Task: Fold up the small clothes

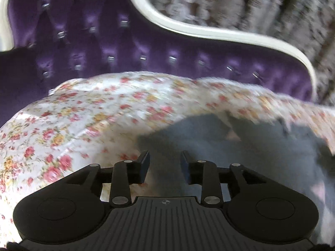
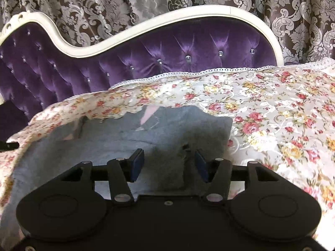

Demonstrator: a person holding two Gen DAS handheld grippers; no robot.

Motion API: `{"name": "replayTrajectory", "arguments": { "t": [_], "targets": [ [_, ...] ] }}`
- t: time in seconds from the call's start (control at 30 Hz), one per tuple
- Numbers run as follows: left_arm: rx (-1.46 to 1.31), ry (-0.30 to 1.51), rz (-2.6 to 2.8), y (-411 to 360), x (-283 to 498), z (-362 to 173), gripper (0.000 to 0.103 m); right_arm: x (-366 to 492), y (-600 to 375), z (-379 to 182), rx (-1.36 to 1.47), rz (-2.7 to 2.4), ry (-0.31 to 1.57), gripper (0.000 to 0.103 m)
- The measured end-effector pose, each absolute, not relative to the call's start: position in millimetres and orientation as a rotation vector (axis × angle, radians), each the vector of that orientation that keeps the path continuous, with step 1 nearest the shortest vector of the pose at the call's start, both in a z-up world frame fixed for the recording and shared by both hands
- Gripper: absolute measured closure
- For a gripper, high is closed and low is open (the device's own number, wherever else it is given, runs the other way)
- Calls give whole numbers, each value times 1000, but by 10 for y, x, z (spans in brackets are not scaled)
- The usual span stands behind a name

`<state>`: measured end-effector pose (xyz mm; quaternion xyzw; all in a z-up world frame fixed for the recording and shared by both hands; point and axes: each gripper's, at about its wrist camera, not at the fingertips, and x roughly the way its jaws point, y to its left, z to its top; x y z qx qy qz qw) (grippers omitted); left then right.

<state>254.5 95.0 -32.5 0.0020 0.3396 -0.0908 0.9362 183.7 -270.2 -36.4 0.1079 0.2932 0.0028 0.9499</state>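
Lying spread on a flowered cloth (image 2: 272,108), a small grey garment (image 2: 129,133) occupies the near middle of the surface in the right wrist view. Its far edge shows a pale pink patch (image 2: 149,115), and part of that edge is overlapped by a fold of the flowered cloth. The cloth carries a white lace trim (image 2: 209,71) along its far side and covers the seat of a purple tufted sofa (image 2: 167,52) with a cream curved frame (image 2: 88,49). A patterned brown and silver curtain (image 2: 293,21) hangs behind the sofa.

The right gripper (image 2: 169,163) is low over the grey garment, jaws standing apart. A raised fold of grey fabric sits in the gap between the blue pads (image 2: 138,163), but neither pad is seen pressing on it.

In the left wrist view the picture is blurred. The left gripper (image 1: 165,165) also has its jaws apart, by a narrower gap, with nothing clamped between the fingers (image 1: 144,165). It sits at the left edge of the grey garment (image 1: 230,146), where the grey fabric meets the flowered cloth (image 1: 73,115). The sofa back (image 1: 94,41), its frame (image 1: 188,27) and the curtain (image 1: 261,6) show beyond.
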Motion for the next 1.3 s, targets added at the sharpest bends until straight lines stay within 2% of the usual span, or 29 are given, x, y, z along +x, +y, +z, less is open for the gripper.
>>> {"name": "replayTrajectory", "arguments": {
  "t": [0.2, 0.33, 0.53, 0.57, 0.63, 0.73, 0.9, 1.3],
  "targets": [
    [175, 769, -118, 795, 2583, -657, 69, 1682, -2600, -384, 229, 39, 609, 43],
    [56, 781, -42, 1023, 2677, -672, 62, 1573, -2580, -405, 245, 36, 615, 43],
    [-18, 783, -54, 1084, 2529, -544, 61, 1383, -2609, -420, 279, 24, 614, 36],
    [-54, 785, -91, 1107, 2467, -517, 58, 1337, -2614, -413, 283, 25, 612, 35],
    [-126, 797, -148, 1132, 2334, -472, 32, 1253, -2615, -399, 290, 30, 607, 20],
    [-115, 764, -157, 1075, 2039, -405, 21, 1088, -2609, -374, 308, 50, 588, 7],
    [-18, 729, -158, 950, 1543, -332, 11, 781, -2500, -321, 304, 79, 582, 3],
    [-17, 744, -198, 844, 485, -331, 10, -13, -2320, -244, 315, 150, 591, 1]
  ]
}}
